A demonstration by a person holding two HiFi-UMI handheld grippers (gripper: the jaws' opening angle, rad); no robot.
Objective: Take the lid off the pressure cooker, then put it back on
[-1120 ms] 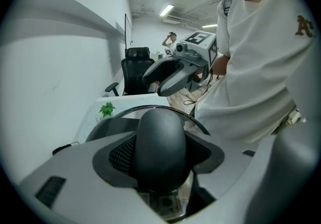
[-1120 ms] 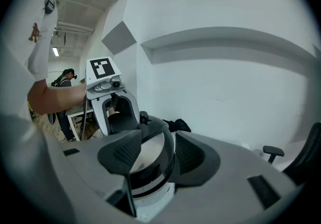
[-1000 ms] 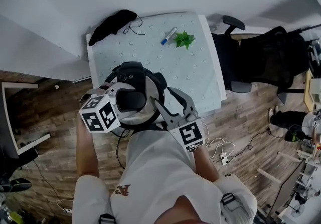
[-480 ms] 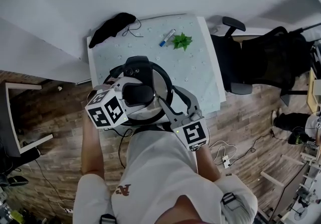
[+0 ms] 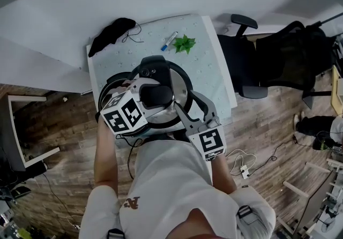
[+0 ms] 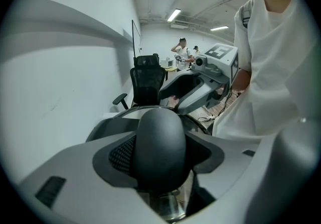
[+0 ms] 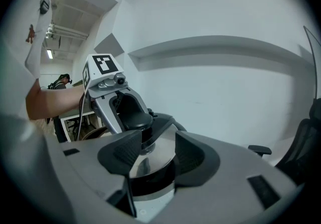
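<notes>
Clamped on the lid's black knob (image 6: 160, 135), the left gripper (image 6: 160, 153) has its jaws part-way open, one pad pressed to each side of the knob. The right gripper (image 7: 156, 152) has its jaws apart, straddling the cooker's near edge with a black rim piece (image 7: 153, 183) between the pads. Whether those pads press on it I cannot tell.

The steel lid (image 5: 180, 89) sits over the pressure cooker (image 5: 110, 87), right in front of the person, at the near edge of the table (image 5: 209, 80). Whether the lid is seated on the pot I cannot tell.

Farther back on the pale patterned cloth lie a marker pen (image 5: 169, 40) and, just beside it, a green plant sprig (image 5: 184, 44). A black cloth (image 5: 111, 34) is bunched at the far left corner. A black office chair (image 5: 241, 61) stands off the table's right side.
</notes>
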